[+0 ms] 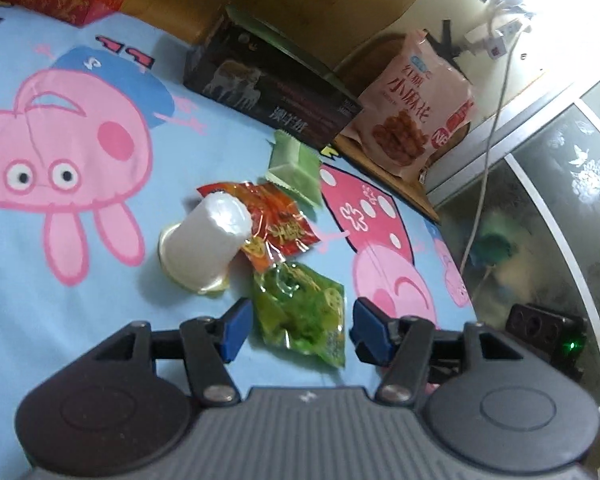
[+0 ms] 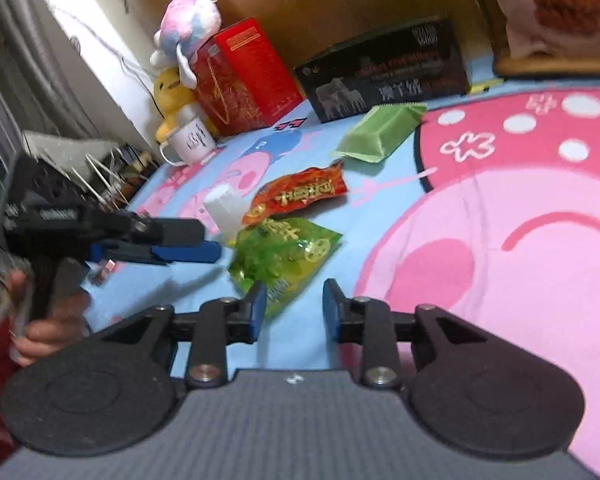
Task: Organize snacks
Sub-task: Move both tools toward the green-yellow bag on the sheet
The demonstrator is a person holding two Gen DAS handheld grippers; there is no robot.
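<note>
In the left wrist view, a white cup (image 1: 206, 240) lies tipped on its side left of centre on the cartoon-pig sheet (image 1: 100, 60), its inside hidden, touching a red snack packet (image 1: 278, 224). Below them, a green snack packet (image 1: 304, 316) sits between the spread, empty fingers of the left gripper (image 1: 296, 326). In the right wrist view, the right gripper (image 2: 294, 306) is also parted and holds nothing, its left finger (image 2: 256, 308) over that green packet's near corner.

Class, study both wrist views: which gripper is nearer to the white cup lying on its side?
Left. The left gripper has its tips just beside the white cup. The right gripper sits farther back, beyond the green snack packet.
</note>
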